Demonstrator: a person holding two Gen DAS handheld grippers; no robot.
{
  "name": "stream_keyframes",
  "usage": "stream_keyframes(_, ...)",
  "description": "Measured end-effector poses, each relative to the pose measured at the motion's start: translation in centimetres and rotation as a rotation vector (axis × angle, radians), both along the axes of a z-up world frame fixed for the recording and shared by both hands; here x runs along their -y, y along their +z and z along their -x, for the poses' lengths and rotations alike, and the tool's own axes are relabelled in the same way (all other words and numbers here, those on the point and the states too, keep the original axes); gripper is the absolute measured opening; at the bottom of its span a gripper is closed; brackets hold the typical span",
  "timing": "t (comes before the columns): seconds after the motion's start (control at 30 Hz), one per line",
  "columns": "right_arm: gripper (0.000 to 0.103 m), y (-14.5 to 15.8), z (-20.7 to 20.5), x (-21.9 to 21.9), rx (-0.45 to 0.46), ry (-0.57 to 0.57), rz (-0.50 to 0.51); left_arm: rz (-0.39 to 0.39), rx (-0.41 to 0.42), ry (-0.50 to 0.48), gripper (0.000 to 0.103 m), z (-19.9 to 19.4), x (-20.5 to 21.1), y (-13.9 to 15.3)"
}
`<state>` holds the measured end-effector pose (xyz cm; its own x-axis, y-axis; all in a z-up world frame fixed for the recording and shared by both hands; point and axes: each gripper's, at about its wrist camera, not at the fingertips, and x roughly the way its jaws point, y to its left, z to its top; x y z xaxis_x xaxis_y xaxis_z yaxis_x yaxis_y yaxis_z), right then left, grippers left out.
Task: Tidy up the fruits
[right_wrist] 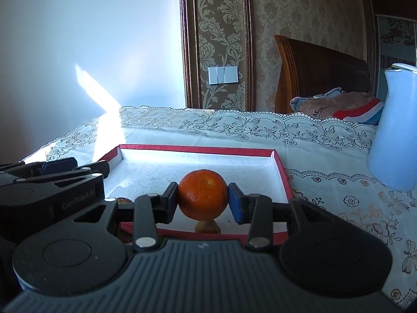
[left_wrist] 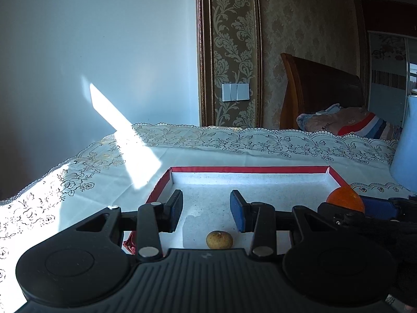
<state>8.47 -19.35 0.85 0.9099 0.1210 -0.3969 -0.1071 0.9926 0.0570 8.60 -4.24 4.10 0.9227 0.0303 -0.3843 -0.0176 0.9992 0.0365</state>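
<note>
A shallow red-rimmed box (left_wrist: 250,169) with a white floor lies on the table; it also shows in the right wrist view (right_wrist: 198,150). My left gripper (left_wrist: 206,210) is open and empty above the box's near part, with a small tan fruit (left_wrist: 219,239) lying on the box floor just below it. My right gripper (right_wrist: 203,201) is shut on an orange (right_wrist: 203,197) and holds it above the box. The orange (left_wrist: 345,198) also shows at the right of the left wrist view. A small brown fruit (right_wrist: 207,227) sits under the orange.
A lace-patterned tablecloth (left_wrist: 234,143) covers the table. A pale blue jug (right_wrist: 393,130) stands at the right, close to the box; it also shows in the left wrist view (left_wrist: 406,143). A wall and a wooden headboard (right_wrist: 320,70) lie behind the table's far edge.
</note>
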Motion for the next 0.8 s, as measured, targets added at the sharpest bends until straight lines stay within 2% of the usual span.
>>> stream_keyframes(0.23, 0.039, -1.7, -2.8, -0.3, -0.035, 0.0, 0.027, 0.01, -0.04, 0.014, 0.039, -3.3, 0.4, -0.9)
stream_keyframes(0.37, 0.039, -2.8, -4.1, 0.0, -0.069, 0.001, 0.021, 0.006, -0.065, -0.005, 0.039, -4.6, 1.1, -1.7)
stream_keyframes(0.5, 0.039, -3.1, -4.4, -0.5, -0.064, 0.019, 0.039, 0.038, -0.1, -0.035, 0.039, -5.6, 1.5, -2.1)
stream_keyframes(0.63, 0.039, -3.4, -4.9, -0.7, -0.074, 0.029, 0.042, 0.014, -0.119, -0.057, 0.039, -6.2, 2.0, -2.1)
stream_keyframes(0.8, 0.039, -3.5, -5.1, -0.4, -0.081, 0.023, 0.025, -0.019, -0.183, -0.045, 0.039, -6.8, 2.4, -2.7)
